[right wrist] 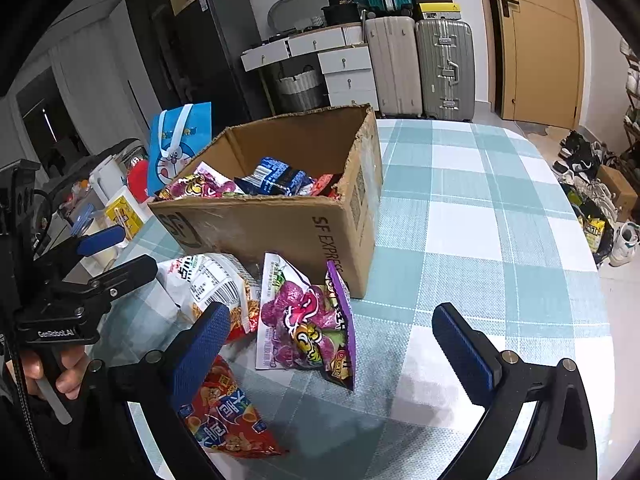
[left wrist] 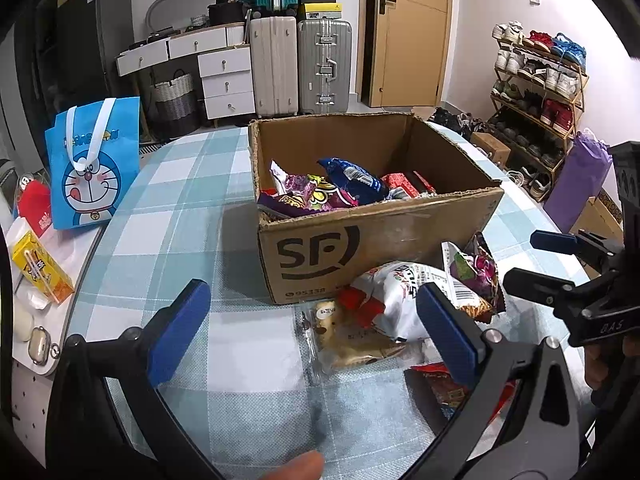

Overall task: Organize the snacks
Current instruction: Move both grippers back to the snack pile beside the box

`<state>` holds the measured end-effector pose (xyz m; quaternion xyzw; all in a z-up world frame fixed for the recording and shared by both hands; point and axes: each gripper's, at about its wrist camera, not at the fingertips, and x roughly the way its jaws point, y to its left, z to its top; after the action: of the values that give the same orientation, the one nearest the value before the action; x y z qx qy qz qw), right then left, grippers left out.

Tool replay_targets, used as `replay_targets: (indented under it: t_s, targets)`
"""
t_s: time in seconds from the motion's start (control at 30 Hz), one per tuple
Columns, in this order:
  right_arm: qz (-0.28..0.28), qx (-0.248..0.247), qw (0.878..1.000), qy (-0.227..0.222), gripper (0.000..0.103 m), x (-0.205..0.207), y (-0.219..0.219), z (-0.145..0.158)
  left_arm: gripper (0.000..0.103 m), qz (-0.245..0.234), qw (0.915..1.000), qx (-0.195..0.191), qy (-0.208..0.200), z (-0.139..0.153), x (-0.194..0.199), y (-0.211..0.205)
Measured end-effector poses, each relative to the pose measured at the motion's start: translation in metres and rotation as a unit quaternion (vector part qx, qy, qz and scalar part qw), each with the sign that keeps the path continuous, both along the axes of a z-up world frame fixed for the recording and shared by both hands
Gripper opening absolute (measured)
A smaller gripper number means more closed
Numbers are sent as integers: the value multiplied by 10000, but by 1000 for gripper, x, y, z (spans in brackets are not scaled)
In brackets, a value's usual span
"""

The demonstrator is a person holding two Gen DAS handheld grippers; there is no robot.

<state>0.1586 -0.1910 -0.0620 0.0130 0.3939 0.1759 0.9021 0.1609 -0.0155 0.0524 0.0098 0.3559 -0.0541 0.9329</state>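
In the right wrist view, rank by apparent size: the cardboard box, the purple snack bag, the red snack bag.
1. cardboard box, clearly largest.
2. purple snack bag and red snack bag look alike; the red one is nearer and partly hidden, so no ranking.

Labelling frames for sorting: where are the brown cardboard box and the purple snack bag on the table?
brown cardboard box [left wrist: 360, 248], left wrist view, front wall.
purple snack bag [right wrist: 304, 320], right wrist view, bag's middle.

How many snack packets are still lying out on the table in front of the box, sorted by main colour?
White packet: 1
Purple packet: 1
Red packet: 1
Clear biscuit packet: 1
Total: 4 on the table, outside the cardboard box.
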Motion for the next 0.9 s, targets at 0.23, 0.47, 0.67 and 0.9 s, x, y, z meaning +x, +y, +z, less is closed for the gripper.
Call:
replay_targets:
  t_s: [0.23, 0.47, 0.67, 0.9]
  targets:
    - [14, -131, 9999, 97, 102, 3, 3, -9, 103, -11, 10000, -58, 51, -2, 1, 2]
    - [-36, -112, 9995, 310, 102, 11, 3, -23, 103, -60, 9999, -39, 97, -6, 2, -1]
    - [48, -100, 9991, 411, 102, 15, 10, -33, 103, -98, 9999, -37, 115, -8, 1, -3]
    - [125, -66, 9989, 437, 88, 17, 16, -38, 103, -141, 9998, -40, 142, -9, 1, -6]
